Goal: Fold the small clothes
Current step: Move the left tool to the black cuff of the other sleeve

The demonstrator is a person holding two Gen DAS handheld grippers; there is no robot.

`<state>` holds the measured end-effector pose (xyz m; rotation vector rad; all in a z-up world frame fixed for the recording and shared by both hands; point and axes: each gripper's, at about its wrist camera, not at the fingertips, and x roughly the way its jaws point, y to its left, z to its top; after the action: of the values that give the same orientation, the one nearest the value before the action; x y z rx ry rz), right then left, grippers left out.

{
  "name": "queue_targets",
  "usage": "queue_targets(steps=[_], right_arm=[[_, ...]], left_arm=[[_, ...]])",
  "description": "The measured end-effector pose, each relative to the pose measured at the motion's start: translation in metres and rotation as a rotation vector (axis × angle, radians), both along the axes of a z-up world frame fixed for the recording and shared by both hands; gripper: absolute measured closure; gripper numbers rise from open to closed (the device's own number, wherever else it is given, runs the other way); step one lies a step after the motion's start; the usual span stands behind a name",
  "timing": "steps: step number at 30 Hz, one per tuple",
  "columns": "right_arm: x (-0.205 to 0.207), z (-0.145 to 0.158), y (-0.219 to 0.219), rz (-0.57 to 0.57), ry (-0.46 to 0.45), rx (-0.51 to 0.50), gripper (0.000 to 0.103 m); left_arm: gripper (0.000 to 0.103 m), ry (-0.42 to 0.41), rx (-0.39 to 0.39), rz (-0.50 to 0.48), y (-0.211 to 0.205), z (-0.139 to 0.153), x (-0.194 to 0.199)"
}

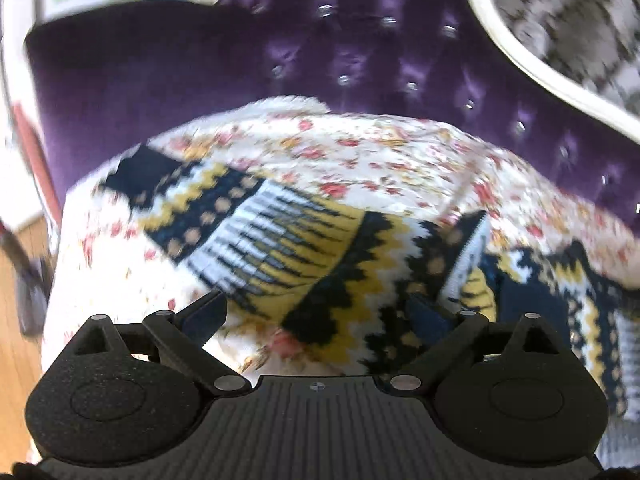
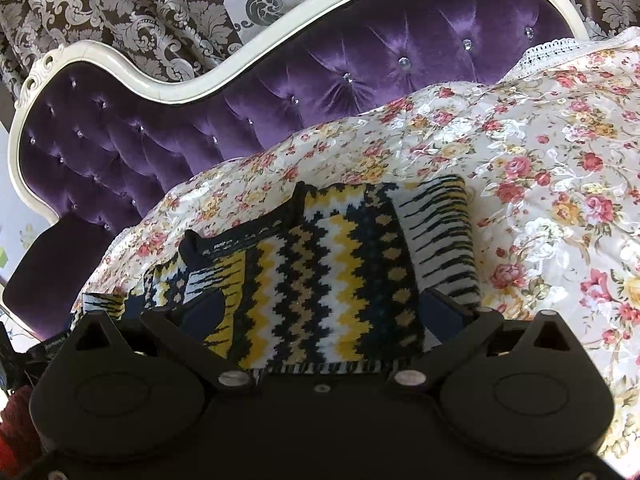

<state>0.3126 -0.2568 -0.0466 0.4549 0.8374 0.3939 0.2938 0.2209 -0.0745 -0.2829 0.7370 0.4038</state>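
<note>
Left wrist view: my left tongs (image 1: pixel 316 312) hang with jaws apart, gripping nothing, over the navy, yellow and white zigzag-knit sweater (image 1: pixel 304 248) spread on the floral quilted bedspread (image 1: pixel 400 152).

Right wrist view: my right tongs (image 2: pixel 320 308), also apart and empty, straddle the sweater's body (image 2: pixel 340 264) before the tufted purple velvet headboard (image 2: pixel 280 92). I judge folding barely begun; next, pinch an edge.

Tufted purple velvet headboard (image 2: pixel 280 92), crystal-studded, within a curved white frame (image 2: pixel 248 62). Floral bedspread (image 2: pixel 540 152) covers the bed. Brown damask curtain (image 2: pixel 140 8) behind. Wooden floor (image 1: pixel 20 248) at the left wrist view's left edge.
</note>
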Motion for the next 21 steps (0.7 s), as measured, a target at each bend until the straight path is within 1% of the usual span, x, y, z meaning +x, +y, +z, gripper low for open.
queue_targets(steps=[2,4,8,14,21], right_arm=[[-0.001,0.0,0.001,0.005,-0.004,0.0,0.0],[-0.002,0.001,0.003,0.01,-0.008,0.001,0.0],[-0.003,0.001,0.007,0.023,-0.01,0.0,0.0],[-0.006,0.003,0.016,0.055,-0.042,0.014,0.0],[-0.01,0.008,0.03,0.1,-0.084,0.028,0.0]], left_arm=[[0.006,-0.032,-0.037,0.018,0.01,0.003,-0.007],[0.006,-0.058,-0.051,0.017,0.017,0.007,-0.011],[0.006,-0.074,-0.083,-0.001,0.035,0.014,-0.013],[0.006,-0.079,-0.144,0.005,0.07,0.014,-0.013],[0.006,-0.067,-0.238,0.009,0.11,0.005,-0.008]])
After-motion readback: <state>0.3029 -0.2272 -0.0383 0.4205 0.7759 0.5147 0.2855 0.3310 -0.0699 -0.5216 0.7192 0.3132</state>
